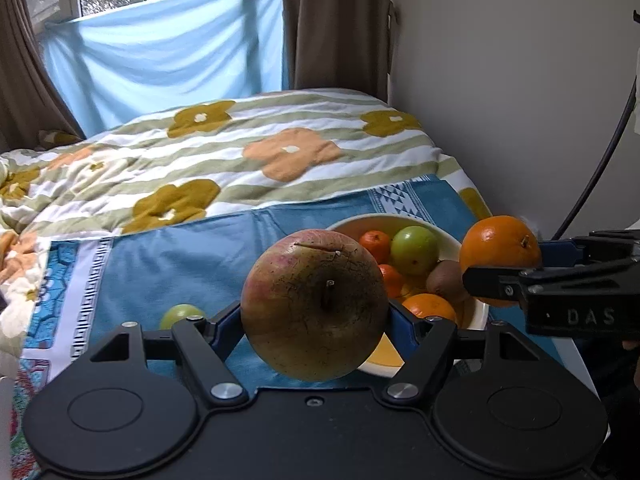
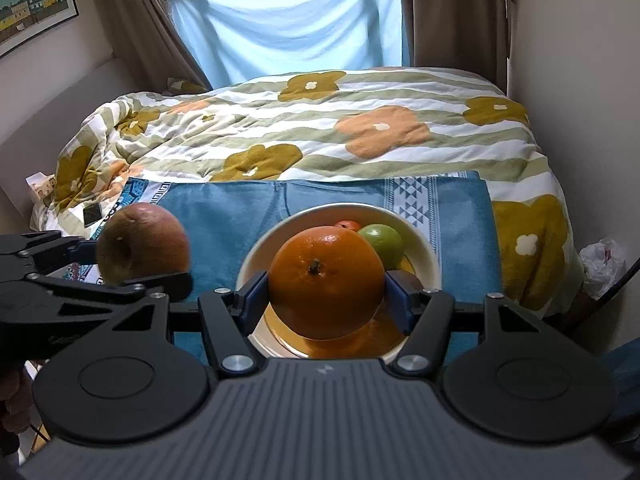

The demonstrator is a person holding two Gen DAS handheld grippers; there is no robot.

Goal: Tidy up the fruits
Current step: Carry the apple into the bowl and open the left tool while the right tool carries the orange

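Note:
My left gripper [image 1: 314,316] is shut on a large reddish-brown apple [image 1: 314,304] and holds it above the blue cloth, just left of the white bowl [image 1: 478,320]. My right gripper [image 2: 326,294] is shut on a big orange [image 2: 326,280] and holds it over the bowl [image 2: 430,258]. The bowl holds a green fruit [image 1: 414,250], small oranges [image 1: 376,244], a kiwi [image 1: 446,280] and another orange [image 1: 428,306]. A small green fruit [image 1: 182,316] lies on the cloth at the left. The apple [image 2: 142,244] and orange [image 1: 500,254] show in each other's views.
The blue cloth [image 2: 224,216] covers the near end of a bed with a flowered quilt [image 2: 320,132]. A phone [image 2: 92,214] lies on the quilt at the left. A wall [image 1: 520,80] runs along the right. A white plastic bag [image 2: 602,260] sits low at the right.

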